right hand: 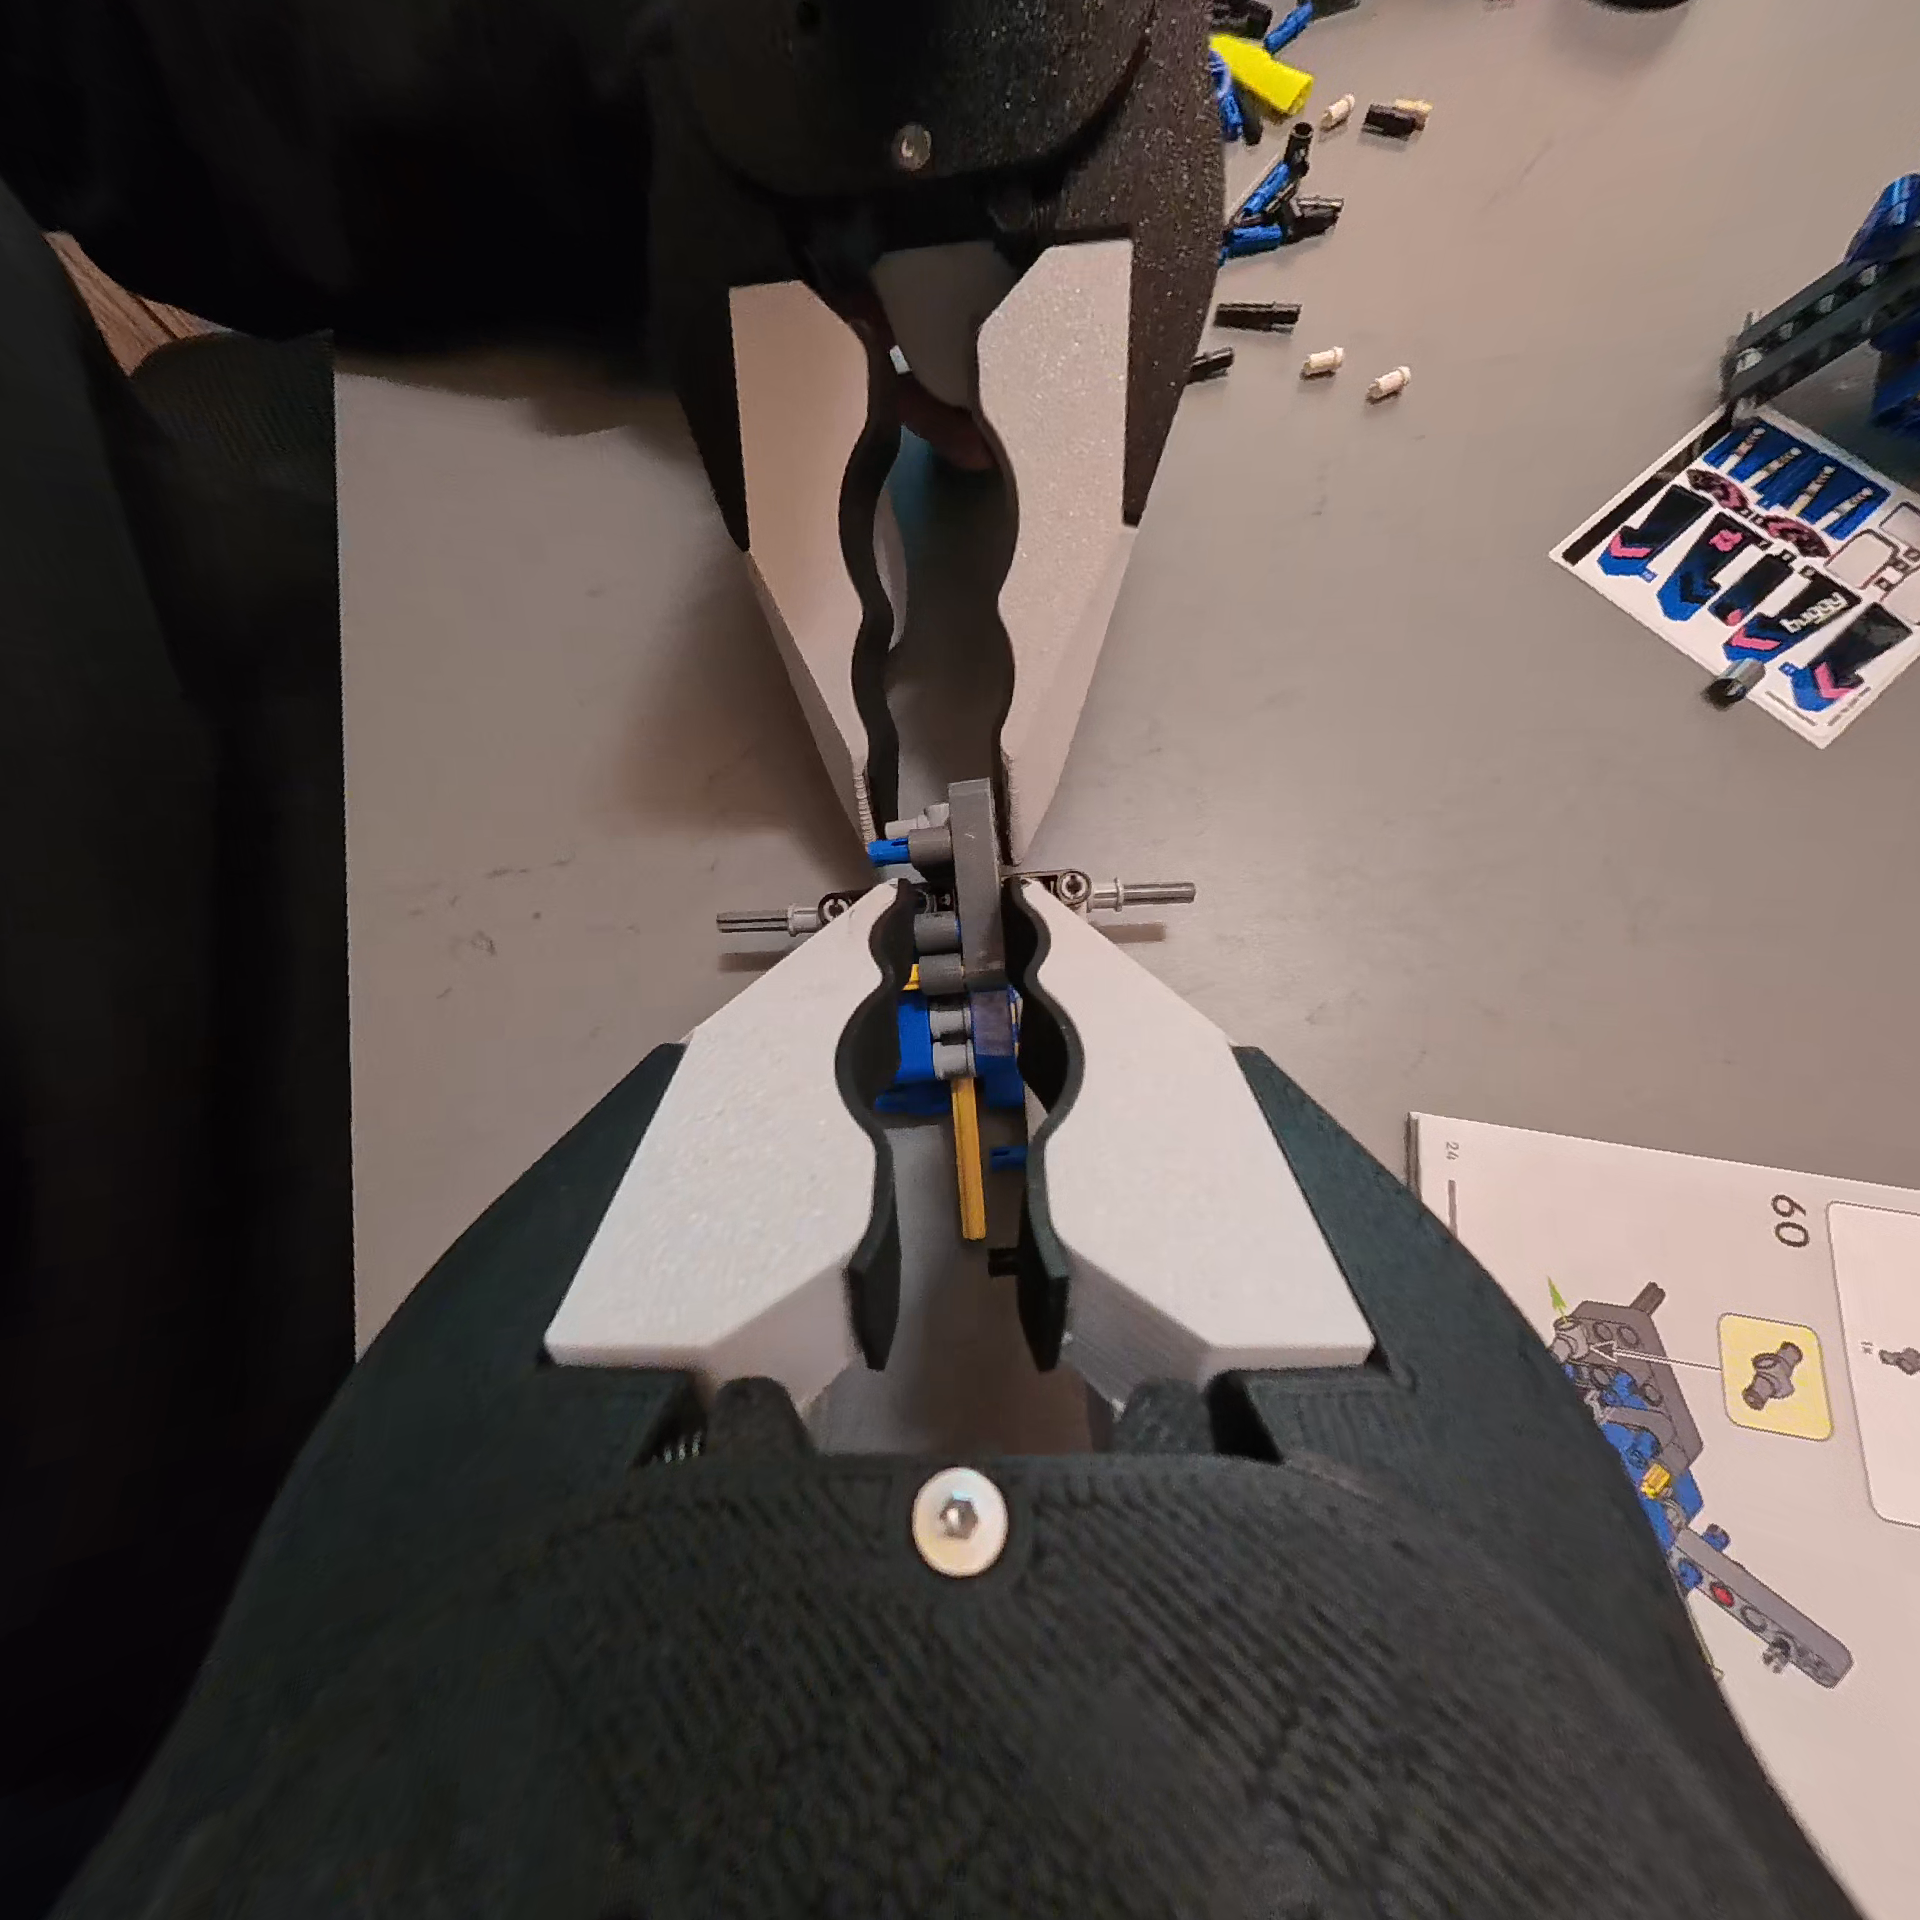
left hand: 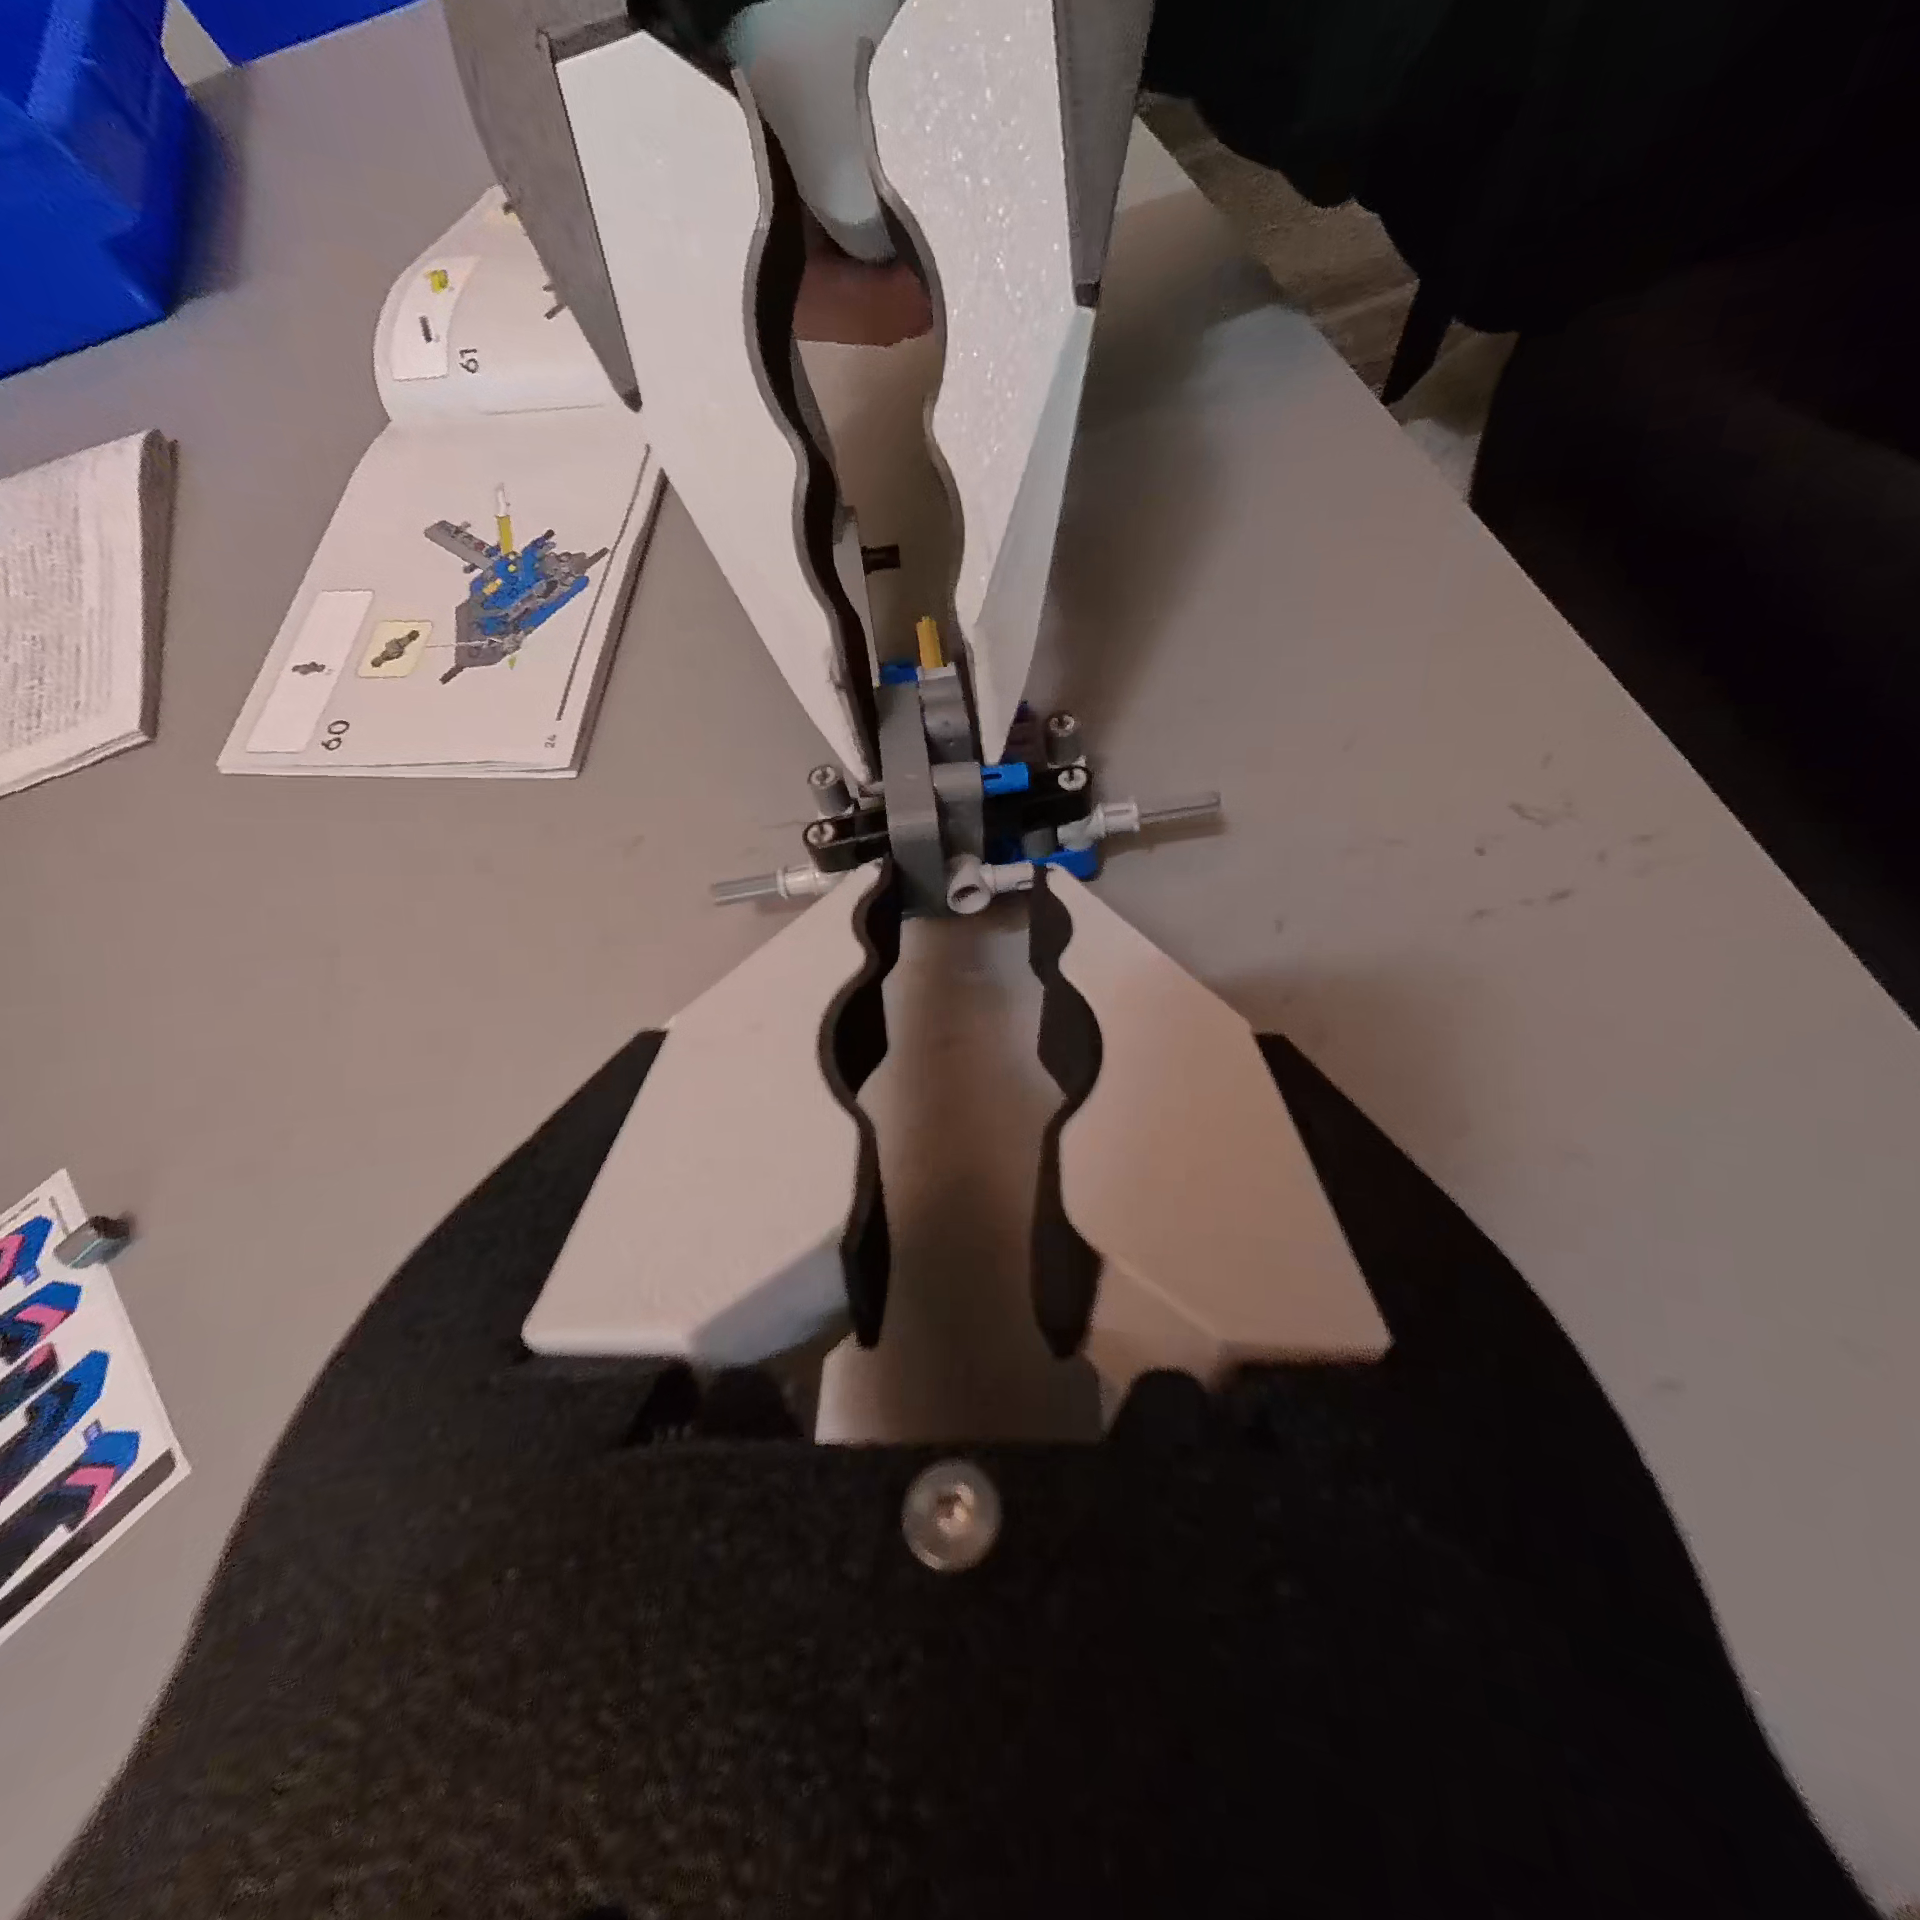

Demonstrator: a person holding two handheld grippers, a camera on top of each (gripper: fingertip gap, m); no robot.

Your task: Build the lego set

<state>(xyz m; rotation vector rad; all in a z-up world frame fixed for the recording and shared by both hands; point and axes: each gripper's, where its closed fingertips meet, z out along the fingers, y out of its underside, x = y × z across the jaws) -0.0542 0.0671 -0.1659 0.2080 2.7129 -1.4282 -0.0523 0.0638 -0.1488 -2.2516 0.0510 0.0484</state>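
Left gripper (left hand: 951, 883): enters from bottom centre of its view, fingers pointing up-frame, tips closed on the near end of the lego assembly (left hand: 951, 821); contact partly hidden behind grey beam.

Right gripper (right hand: 951, 935): same pose in its own view, jaws clamped round the assembly's blue and grey middle, yellow axle (right hand: 968, 1158) lying between the fingers. The two grippers meet nose to nose.

Lego assembly: frame centre, just above grey table (left hand: 1403, 935); underside unseen.

Table edge: runs diagonally at right in left view; bare surface beside it.

Instruction booklet (left hand: 447, 623): open, left, partly covered by the right gripper.

Sticker sheet (right hand: 1756, 582): upper right, cut off.

Loose pieces (right hand: 1309, 208): top right, blurred.
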